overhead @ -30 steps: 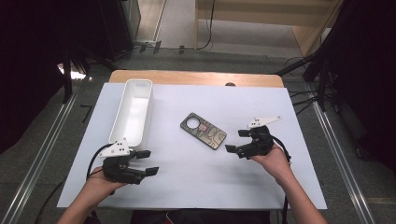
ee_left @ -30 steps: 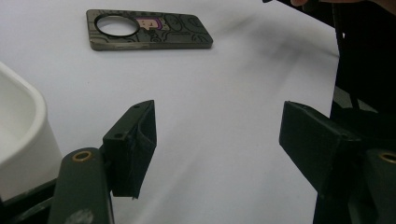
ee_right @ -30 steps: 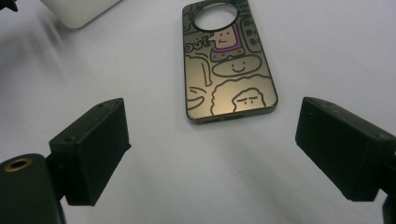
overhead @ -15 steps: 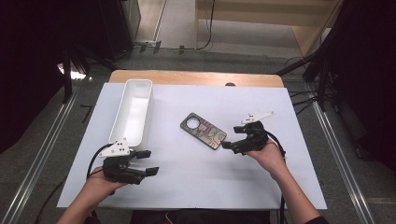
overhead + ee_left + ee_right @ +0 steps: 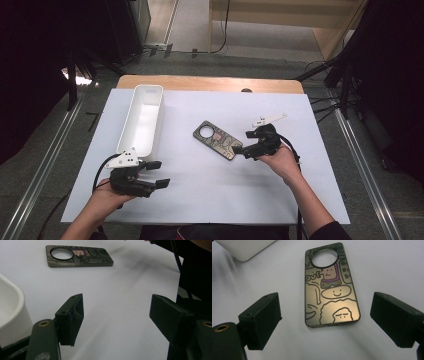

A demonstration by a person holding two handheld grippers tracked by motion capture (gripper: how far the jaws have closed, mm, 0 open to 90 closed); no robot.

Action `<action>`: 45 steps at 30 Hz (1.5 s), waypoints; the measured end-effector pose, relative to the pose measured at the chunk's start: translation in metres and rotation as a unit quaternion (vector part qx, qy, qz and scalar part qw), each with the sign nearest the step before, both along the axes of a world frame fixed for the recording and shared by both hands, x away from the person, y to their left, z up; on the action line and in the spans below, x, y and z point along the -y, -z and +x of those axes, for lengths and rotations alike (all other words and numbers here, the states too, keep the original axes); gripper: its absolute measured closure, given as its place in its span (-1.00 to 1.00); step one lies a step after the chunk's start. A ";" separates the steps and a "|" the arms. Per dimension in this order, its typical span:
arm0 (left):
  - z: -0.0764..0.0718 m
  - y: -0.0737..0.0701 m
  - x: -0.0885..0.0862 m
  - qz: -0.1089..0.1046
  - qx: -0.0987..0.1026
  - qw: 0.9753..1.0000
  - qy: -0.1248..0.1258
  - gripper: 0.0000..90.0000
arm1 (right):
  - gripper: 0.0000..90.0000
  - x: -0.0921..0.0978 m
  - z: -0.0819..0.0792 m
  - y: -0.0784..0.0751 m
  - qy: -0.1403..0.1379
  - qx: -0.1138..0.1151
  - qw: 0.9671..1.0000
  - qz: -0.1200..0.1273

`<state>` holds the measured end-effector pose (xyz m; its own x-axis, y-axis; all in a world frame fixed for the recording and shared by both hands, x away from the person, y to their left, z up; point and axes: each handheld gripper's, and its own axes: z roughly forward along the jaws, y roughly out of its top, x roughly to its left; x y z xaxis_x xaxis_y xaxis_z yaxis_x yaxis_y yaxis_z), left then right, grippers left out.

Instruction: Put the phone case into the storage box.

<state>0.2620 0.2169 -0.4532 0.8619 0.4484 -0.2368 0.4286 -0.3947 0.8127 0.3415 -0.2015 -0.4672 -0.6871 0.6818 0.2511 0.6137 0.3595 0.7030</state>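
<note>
Dim workshop floor with dark racks and trailing cables all round, and in the middle of the high view a wooden table covered by a white paper sheet (image 5: 210,190). Left of centre on that sheet, a long white plastic tray (image 5: 142,120), empty as far as can be seen, running from the upper left toward the lower left of the frame. Just right of centre, lying flat and slanted, a dark glossy phone case with cartoon doodles and a round camera cut-out (image 5: 217,139); cut-out end toward the upper left, plain end toward the lower right. Right gripper (image 5: 240,149) held at that plain end, jaws spread wide and gripping nothing; in the right gripper view the same case (image 5: 329,285) sits centred between the two black jaws, short edge nearest, not touched by either. Left gripper (image 5: 159,175) parked at the lower left, close to the near end of the tray, jaws likewise wide apart and empty; in the left gripper view the case (image 5: 78,256) lies well off at the top of the frame, tray corner (image 5: 11,312) at the left edge. Step in hand, by the look of it: approach and line-up for a pick. Next move probably calls for lowering until the jaws straddle the case's long edges, then closing squarely; thin, flat and slick, so likely to slide or tip if pinched off-centre.
</note>
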 end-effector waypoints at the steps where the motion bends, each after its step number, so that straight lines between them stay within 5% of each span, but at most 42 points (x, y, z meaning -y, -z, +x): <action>1: 0.000 0.000 0.000 0.000 0.000 1.000 0.000 -0.39 | -0.80 -0.001 0.002 0.001 -0.001 0.000 1.000 0.001; 45: 0.002 0.000 -0.001 -0.004 -0.002 1.000 0.002 -0.39 | -0.80 -0.043 0.048 0.000 -0.017 0.008 1.000 0.017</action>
